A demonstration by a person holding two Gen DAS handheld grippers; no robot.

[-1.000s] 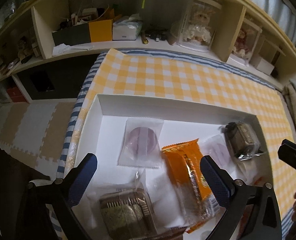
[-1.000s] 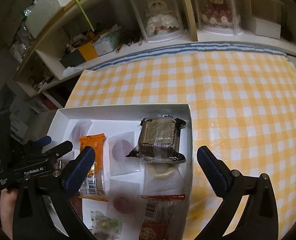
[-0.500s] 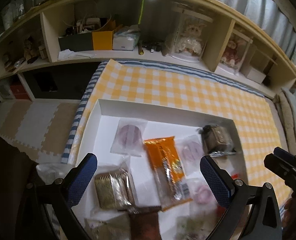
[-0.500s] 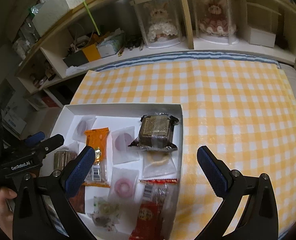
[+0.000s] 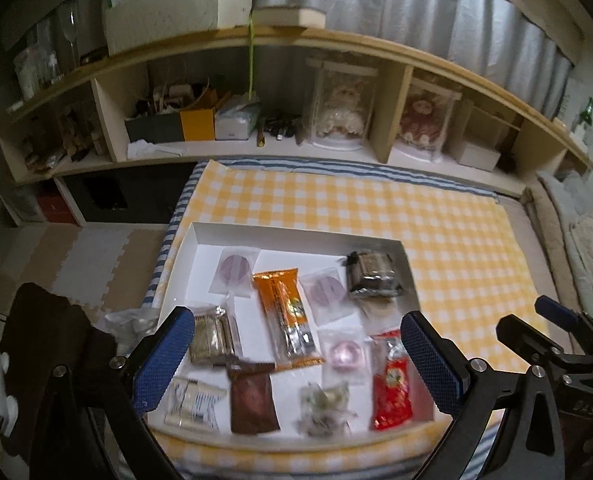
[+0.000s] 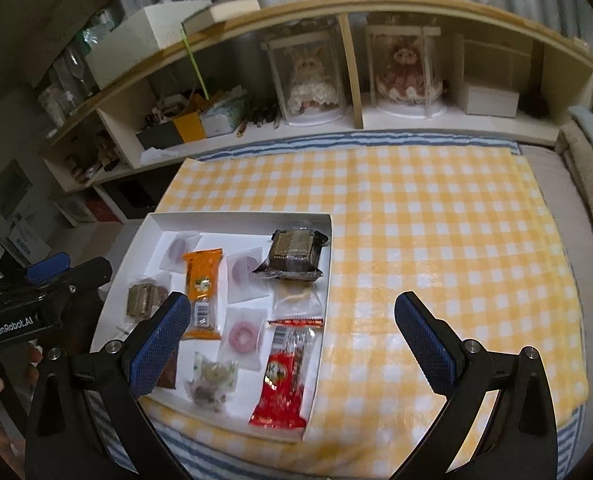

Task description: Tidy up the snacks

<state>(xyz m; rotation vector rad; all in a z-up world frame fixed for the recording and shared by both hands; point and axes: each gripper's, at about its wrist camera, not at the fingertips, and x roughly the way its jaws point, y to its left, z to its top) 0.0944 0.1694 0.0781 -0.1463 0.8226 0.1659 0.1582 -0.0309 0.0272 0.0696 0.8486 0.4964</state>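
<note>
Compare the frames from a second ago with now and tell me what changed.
Both grippers pulled back and up from the white box: the left gripper and the right gripper now take in the whole box and more of the shelf. Nothing was grasped or released. Both stayed open and empty, and the snacks, such as the orange packet, lie as before.

A tray (image 6: 232,218) sits at the lower left of the right wrist frame on a cloth (image 6: 436,240), which fills the centre and right. Inside the tray, wrapped snacks lie spread out: a boxed cake (image 6: 294,254) at its upper right corner, a long packet (image 6: 202,290) left of centre, a sachet (image 6: 282,384) at lower right. A shelf (image 6: 376,122) runs across the top of the frame behind the cloth.
</note>
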